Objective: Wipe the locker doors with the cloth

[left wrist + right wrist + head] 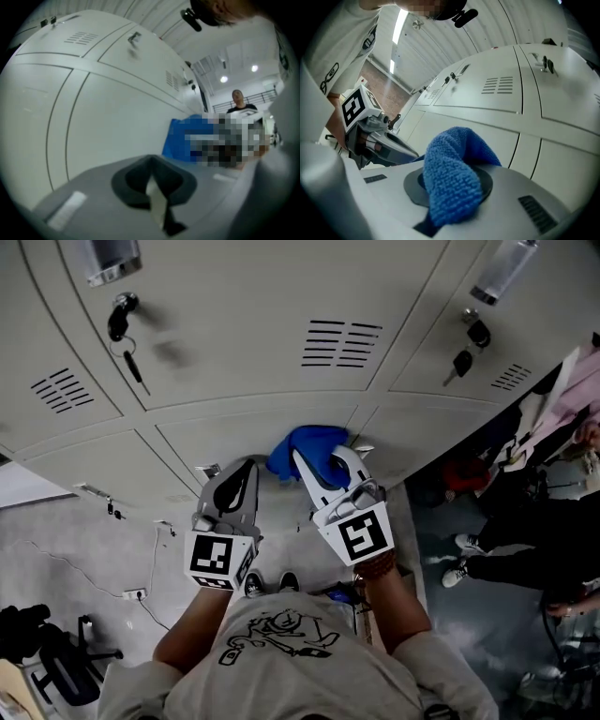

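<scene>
Cloth [452, 178] being pinched in right gripper [330, 465] and held at locker door [234, 432] for wiping; left gripper [154, 197] idling, jaws together.

Directly ahead: locker doors [234, 343], in rows across the whole front. At left of the upper door, key [122, 320] in lock; at right of the same door, vent slots [342, 343]; on the next door rightward, second key [469, 341]. In front of the lower doors, side by side and just apart: left gripper [246, 465], right gripper [323, 461]. Clamped between jaws of right gripper: cloth [305, 448], close before a lower door; contact not determinable. At far right, beside the lockers: bystander [525, 540] on floor [469, 634].
</scene>
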`<state>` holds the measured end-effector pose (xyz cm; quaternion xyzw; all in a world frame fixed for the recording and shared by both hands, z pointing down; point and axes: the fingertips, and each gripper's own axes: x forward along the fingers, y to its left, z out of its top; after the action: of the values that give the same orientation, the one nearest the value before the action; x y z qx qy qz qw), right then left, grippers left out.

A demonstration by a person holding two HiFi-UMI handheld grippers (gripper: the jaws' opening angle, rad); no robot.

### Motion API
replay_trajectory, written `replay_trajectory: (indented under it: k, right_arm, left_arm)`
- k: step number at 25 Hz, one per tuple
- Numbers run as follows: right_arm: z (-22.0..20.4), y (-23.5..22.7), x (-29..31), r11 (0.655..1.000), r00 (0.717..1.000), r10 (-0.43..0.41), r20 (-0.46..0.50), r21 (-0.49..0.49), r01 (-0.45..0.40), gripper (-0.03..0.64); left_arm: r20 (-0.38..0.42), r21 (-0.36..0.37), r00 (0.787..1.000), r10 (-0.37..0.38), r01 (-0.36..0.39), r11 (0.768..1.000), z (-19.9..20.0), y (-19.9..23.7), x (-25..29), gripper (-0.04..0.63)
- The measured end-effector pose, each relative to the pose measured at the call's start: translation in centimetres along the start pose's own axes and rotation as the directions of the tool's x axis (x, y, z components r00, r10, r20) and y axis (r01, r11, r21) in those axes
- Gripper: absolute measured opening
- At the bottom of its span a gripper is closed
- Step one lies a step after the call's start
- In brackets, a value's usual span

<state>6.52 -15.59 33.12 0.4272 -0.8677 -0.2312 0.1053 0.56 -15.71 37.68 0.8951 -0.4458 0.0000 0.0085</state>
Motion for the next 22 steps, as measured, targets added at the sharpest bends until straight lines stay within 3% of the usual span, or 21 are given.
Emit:
replay_trajectory:
  k: [9,16,22]
  right_arm:
    - [6.1,-2.0,0.8,0.998,0.994,-0.057,0.091,0.023,0.055,0.023]
    - [5.9,0.7,2.4,0.998,0.995,-0.032,0.096,0.051,0.027,0.023]
    - [4.6,3.4,2.0,0.975,0.994,-0.052,0.096,0.221,0.030,0.023]
  left_arm:
    - [0.018,0.034,1.000,0.004,-0.004,0.999,3.5,0.9,-1.9,0.002]
    - [0.021,0.038,0.999,0.048,-0.049,0.998,3.7,3.0,-4.3,0.003]
    - [0.020,0.029,0.998,0.067,-0.068,0.997,3.2,4.0,-5.8,0.002]
